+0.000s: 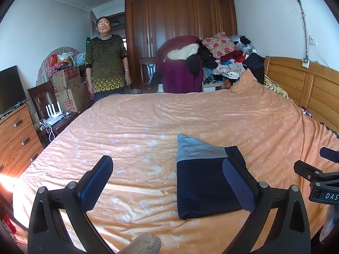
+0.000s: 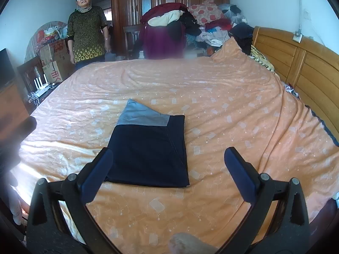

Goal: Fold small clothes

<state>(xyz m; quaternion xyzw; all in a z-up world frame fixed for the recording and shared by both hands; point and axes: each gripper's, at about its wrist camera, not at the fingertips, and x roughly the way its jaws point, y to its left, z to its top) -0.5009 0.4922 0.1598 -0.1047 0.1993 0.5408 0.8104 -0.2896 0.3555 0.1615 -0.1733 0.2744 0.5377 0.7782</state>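
A folded navy garment (image 1: 203, 182) with a grey band at its far end lies flat on the orange bedspread (image 1: 148, 131). In the left wrist view my left gripper (image 1: 167, 169) stands open above the bed, its right finger over the garment's right edge. The right wrist view shows the same garment (image 2: 148, 152), and my right gripper (image 2: 169, 158) is open, its left finger over the garment's near left corner. Neither gripper holds anything. The right gripper's body (image 1: 317, 180) shows at the left view's right edge.
A person (image 1: 106, 59) stands beyond the bed's far left corner. A heap of clothes (image 1: 211, 59) rises behind the far edge by a dark wardrobe (image 1: 180, 21). A wooden headboard (image 1: 307, 89) runs along the right. A dresser (image 1: 17, 135) and boxes (image 1: 70, 89) stand left.
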